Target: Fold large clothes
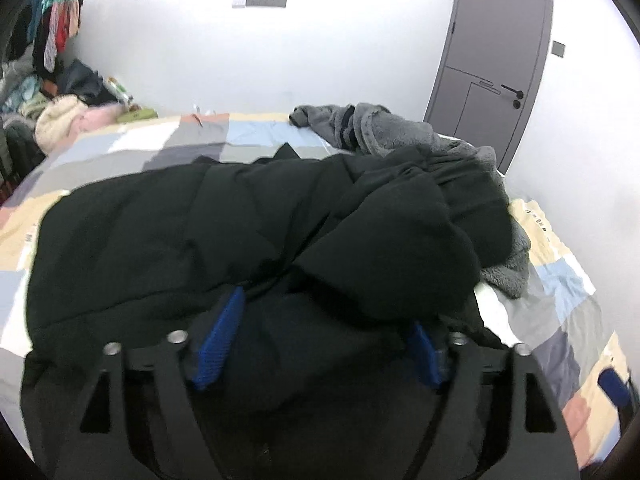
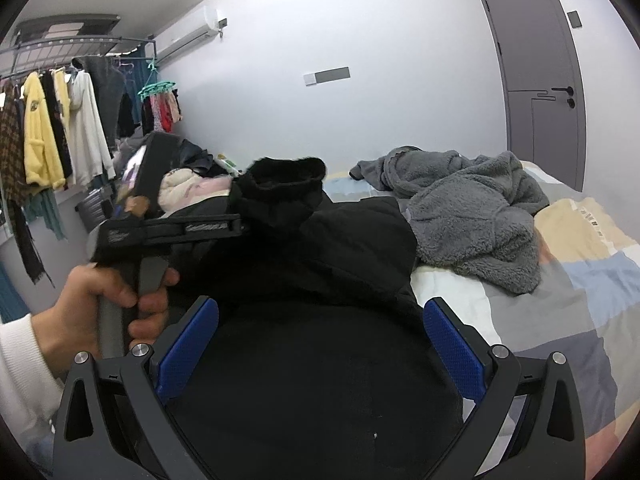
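A large black padded jacket lies bunched across the bed, with one thick fold heaped up on its right side. My left gripper is open low over the near edge; its blue pads stand wide apart with jacket cloth lying loose between them. In the right wrist view the jacket fills the middle. My right gripper is open too, its blue pads on either side of the black cloth and not pressing it. A hand holds the left gripper's handle at the left.
A grey fleece robe lies crumpled behind the jacket, on the bed's patchwork cover. At the far left are a heap of clothes and a rack of hanging garments. A grey door stands in the wall at the back right.
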`<action>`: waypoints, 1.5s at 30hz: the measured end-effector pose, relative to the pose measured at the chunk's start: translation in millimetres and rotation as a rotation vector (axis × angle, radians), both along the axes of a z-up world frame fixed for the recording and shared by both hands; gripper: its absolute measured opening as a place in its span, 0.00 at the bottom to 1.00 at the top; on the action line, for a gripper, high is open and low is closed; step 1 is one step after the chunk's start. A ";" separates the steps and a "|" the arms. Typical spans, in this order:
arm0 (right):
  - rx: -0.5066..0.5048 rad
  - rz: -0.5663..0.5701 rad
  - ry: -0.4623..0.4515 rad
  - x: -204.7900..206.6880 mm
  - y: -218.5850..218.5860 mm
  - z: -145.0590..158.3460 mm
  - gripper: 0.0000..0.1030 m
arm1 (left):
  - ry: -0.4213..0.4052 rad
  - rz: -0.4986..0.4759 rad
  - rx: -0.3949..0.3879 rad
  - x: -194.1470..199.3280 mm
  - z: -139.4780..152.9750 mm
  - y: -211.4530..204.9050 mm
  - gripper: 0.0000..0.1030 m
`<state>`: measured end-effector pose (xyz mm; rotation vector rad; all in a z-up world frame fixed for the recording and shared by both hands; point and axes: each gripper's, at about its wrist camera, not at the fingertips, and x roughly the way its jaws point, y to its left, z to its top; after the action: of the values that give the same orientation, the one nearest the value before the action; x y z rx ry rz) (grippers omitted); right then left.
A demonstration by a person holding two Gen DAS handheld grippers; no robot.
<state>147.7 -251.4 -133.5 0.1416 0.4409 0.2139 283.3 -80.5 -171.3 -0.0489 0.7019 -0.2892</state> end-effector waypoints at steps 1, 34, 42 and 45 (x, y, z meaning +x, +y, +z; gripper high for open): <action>-0.004 0.001 -0.003 0.1 1.4 0.0 1.00 | -0.006 0.002 0.002 0.1 0.1 5.8 0.77; 0.232 0.111 0.233 151.4 -2.9 -38.8 0.61 | 0.302 0.295 -0.656 29.1 -92.4 246.5 0.79; 0.202 0.138 0.228 161.0 13.9 -39.2 0.22 | 0.286 0.228 -0.653 48.6 -96.1 240.7 0.65; 0.217 0.132 0.230 163.9 14.4 -38.8 0.19 | 0.257 0.231 -0.622 50.6 -90.6 240.0 0.47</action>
<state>311.6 -237.1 -172.4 0.3526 0.6566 0.3776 333.9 159.4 -261.8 -0.7650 0.8304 -0.2721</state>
